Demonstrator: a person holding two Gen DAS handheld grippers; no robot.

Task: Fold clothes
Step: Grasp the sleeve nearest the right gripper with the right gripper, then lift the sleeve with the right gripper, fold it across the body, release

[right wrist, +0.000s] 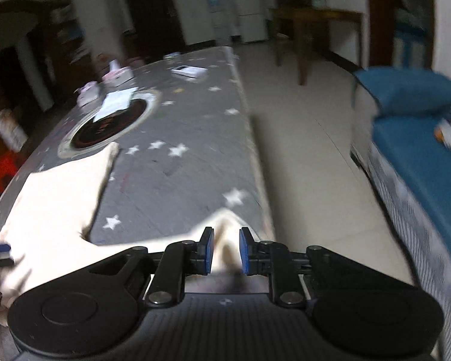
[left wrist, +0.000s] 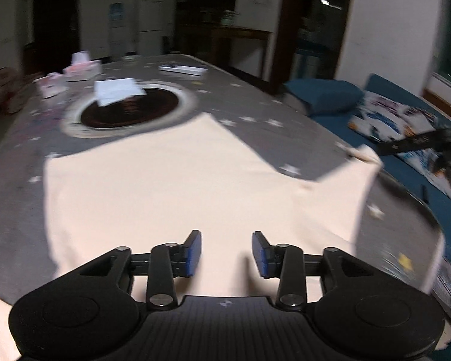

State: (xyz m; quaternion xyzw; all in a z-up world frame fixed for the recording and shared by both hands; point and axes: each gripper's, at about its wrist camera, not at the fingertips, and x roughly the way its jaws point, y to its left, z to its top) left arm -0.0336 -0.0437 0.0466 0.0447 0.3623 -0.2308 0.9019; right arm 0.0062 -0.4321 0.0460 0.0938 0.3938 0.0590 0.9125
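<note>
The left hand-held gripper (left wrist: 227,254) hovers wide open over the pale peach cotton garment (left wrist: 171,186) spread on the grey star-printed counter (left wrist: 255,102), while the right hand-held gripper (right wrist: 226,251), half-closed, straddles its raised sleeve (right wrist: 225,225).

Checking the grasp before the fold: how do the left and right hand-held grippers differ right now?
The left hand-held gripper has its jaws wide apart over the flat middle of the cream garment, gripping nothing. The right hand-held gripper has narrower jaws with a raised sleeve between them at the table edge; whether it pinches is unclear. Both have blue pads.
</note>
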